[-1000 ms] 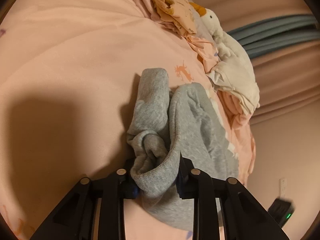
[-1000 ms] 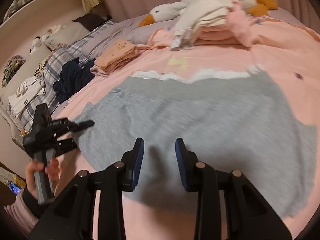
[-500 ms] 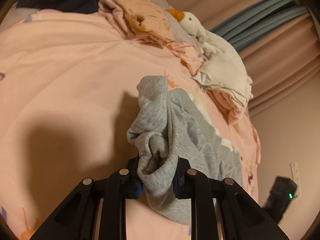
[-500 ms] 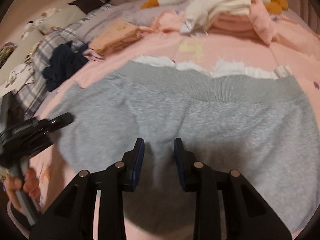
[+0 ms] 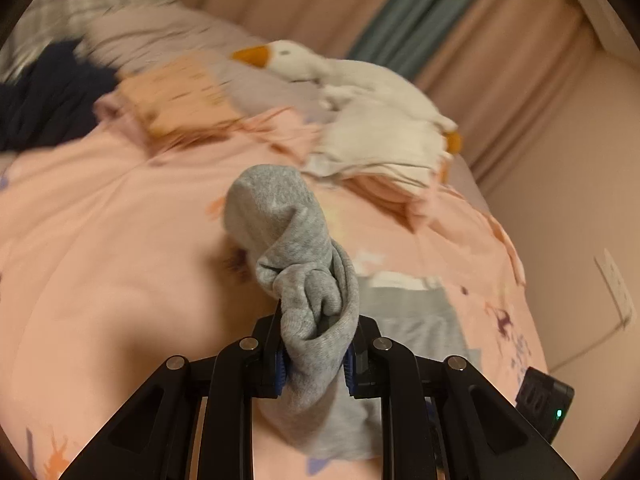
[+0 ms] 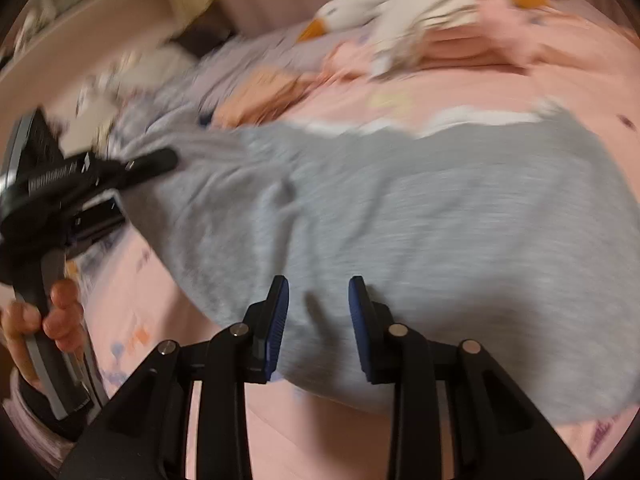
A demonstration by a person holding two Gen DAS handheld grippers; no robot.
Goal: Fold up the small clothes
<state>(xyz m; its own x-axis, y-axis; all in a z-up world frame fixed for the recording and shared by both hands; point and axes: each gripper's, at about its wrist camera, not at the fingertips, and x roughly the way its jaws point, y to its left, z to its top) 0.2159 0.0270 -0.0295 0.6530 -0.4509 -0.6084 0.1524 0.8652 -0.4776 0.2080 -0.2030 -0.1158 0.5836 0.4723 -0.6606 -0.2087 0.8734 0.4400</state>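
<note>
Gripping: in the left wrist view, the left gripper (image 5: 314,354) is pinching a bunched fold of the grey garment (image 5: 296,248) between its nearly closed blue pads, and the cloth is bulging up above them.
Garment, left view: its free part is hanging from the jaws down to the pink duvet (image 5: 100,240).
Background: a plush goose (image 5: 320,68) and a folded peach piece (image 5: 176,96) are lying beyond.
Right gripper: in the right wrist view, the right gripper (image 6: 318,322) is hovering part-open over the garment (image 6: 400,208), with nothing clamped.
Garment, right view: it is lying spread on the duvet (image 6: 460,96), its left end lifting toward the left gripper (image 6: 160,160).
Hand: a hand (image 6: 44,316) is holding that gripper's handle.
</note>
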